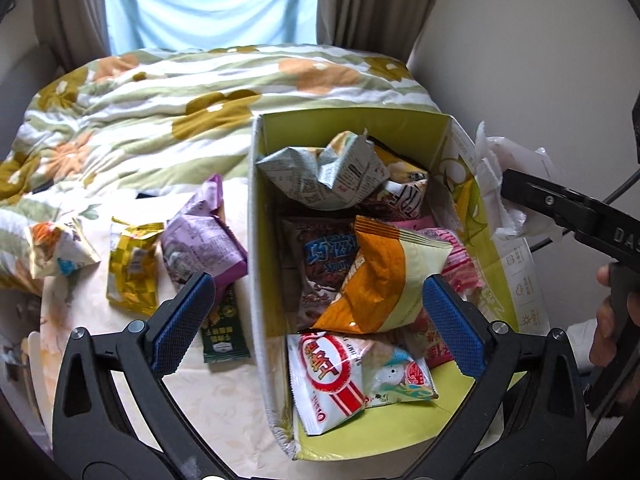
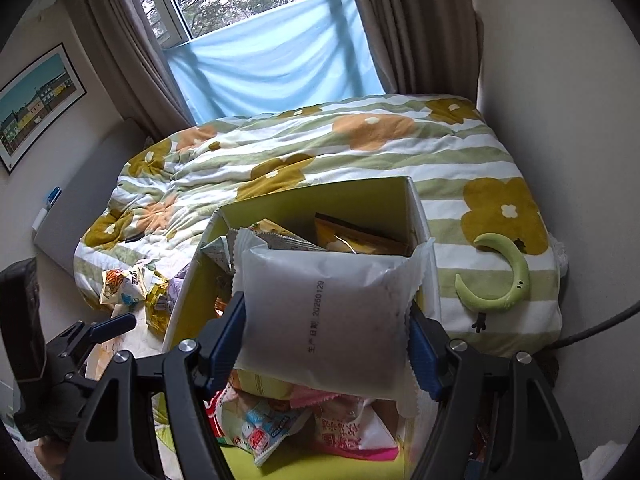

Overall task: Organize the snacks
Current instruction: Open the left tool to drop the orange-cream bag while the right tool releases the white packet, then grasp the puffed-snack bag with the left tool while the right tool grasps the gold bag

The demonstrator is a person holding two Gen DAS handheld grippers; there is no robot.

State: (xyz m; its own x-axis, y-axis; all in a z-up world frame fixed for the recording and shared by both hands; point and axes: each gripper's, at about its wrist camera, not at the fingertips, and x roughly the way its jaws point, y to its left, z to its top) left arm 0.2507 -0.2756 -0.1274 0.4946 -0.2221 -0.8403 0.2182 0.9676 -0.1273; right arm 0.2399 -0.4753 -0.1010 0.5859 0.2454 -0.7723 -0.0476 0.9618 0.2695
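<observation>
A yellow-green cardboard box (image 1: 352,128) with white printed outer walls stands open on a pale cream table (image 1: 224,404), its far side against a bed (image 1: 168,92) covered by a quilt with green stripes and orange and mustard flowers.

The box is crowded with snack packets. A crumpled grey newsprint-patterned bag (image 1: 326,174) lies at the far end. In the middle an orange and cream pouch (image 1: 380,276) leans on a brown chocolate packet with blue lettering (image 1: 320,264). At the near end lies a white shrimp-cracker bag with a red oval logo (image 1: 326,380).

The left claw (image 1: 316,320) hangs wide open over the box's left wall, its blue pads holding nothing.

The right claw (image 2: 326,340) is closed on a frosted white packet (image 2: 328,320) with zigzag ends and a printed date line, held above the box's near end.

On the table left of the box lie more snacks: a purple packet (image 1: 204,240) close to the box wall, a dark green bar (image 1: 224,332) just in front of it, a yellow checked packet (image 1: 134,268), and a white packet with an orange tiger print (image 1: 60,248) by the table's left edge.

A green crescent-shaped plush (image 2: 508,276) rests on the quilt to the right of the box.
</observation>
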